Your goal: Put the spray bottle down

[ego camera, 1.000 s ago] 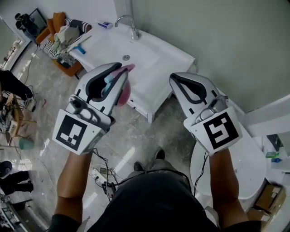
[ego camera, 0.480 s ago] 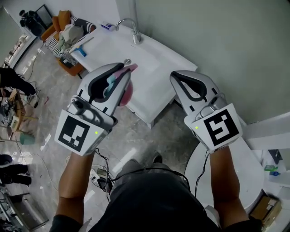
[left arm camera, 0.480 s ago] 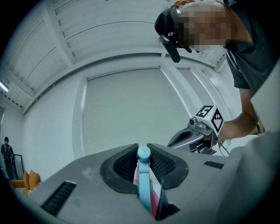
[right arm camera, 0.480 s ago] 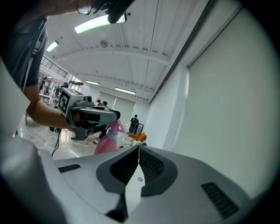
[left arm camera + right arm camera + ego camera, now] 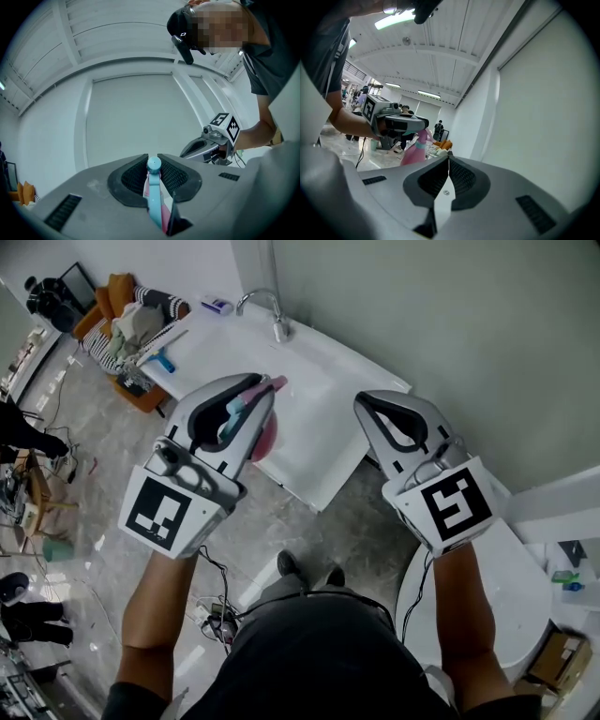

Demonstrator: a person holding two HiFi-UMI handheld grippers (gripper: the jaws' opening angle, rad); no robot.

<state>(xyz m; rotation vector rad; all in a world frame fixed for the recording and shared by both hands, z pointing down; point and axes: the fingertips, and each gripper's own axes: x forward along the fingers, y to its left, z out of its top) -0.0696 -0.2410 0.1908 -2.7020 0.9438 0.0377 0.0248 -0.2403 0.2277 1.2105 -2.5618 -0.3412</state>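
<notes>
A pink spray bottle (image 5: 265,439) with a light blue head hangs from my left gripper (image 5: 266,390), which is shut on its neck. It hangs over the front edge of a white washbasin (image 5: 314,381). In the left gripper view the blue head (image 5: 153,165) is pinched between the black pads and the pink body (image 5: 162,213) hangs below. My right gripper (image 5: 367,407) is held level beside it, to the right of the basin, shut with nothing in it. Its pads meet in the right gripper view (image 5: 449,159), where the bottle (image 5: 414,151) shows at left.
A chrome tap (image 5: 270,306) stands at the basin's back. On the counter's left end lies a blue thing (image 5: 165,362). An orange seat piled with clothes (image 5: 127,310) stands at far left. A white round fixture (image 5: 520,587) is at lower right and cables (image 5: 220,610) lie on the tiled floor.
Both grippers have moved a little forward toward the basin, and the bottle now hangs over its front edge. Neither grip has changed.
</notes>
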